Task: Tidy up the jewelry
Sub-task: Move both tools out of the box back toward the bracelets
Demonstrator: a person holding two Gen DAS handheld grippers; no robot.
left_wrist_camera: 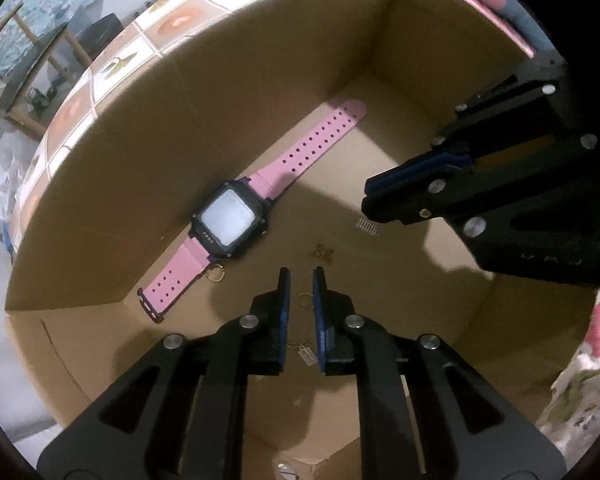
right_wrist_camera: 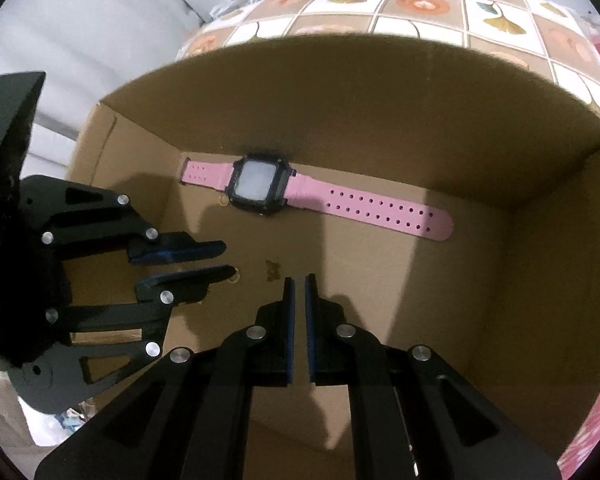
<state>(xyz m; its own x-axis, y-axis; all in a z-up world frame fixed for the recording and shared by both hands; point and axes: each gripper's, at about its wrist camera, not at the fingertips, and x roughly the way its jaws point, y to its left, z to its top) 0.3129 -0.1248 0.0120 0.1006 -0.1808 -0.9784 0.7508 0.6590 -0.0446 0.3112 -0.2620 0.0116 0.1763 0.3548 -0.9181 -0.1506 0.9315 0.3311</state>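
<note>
A pink-strapped watch [left_wrist_camera: 230,216] with a black square case lies flat on the cardboard box floor against the far wall; it also shows in the right wrist view [right_wrist_camera: 260,186]. Small gold pieces lie on the floor: a ring [left_wrist_camera: 215,273] by the watch, a butterfly-shaped piece [left_wrist_camera: 320,254] [right_wrist_camera: 272,269], a ring [left_wrist_camera: 305,300] between my left fingers, a small tagged piece [left_wrist_camera: 308,354]. My left gripper [left_wrist_camera: 301,276] is slightly open and empty over the floor. My right gripper [right_wrist_camera: 299,280] is nearly closed and empty; it shows at right in the left view [left_wrist_camera: 370,200].
The cardboard box [left_wrist_camera: 112,168] has tall walls all round [right_wrist_camera: 380,120]. It stands on a tiled floral tablecloth [right_wrist_camera: 420,4]. A small comb-like metal piece [left_wrist_camera: 367,227] lies under the right gripper's tips. The left gripper [right_wrist_camera: 228,258] reaches in from the left.
</note>
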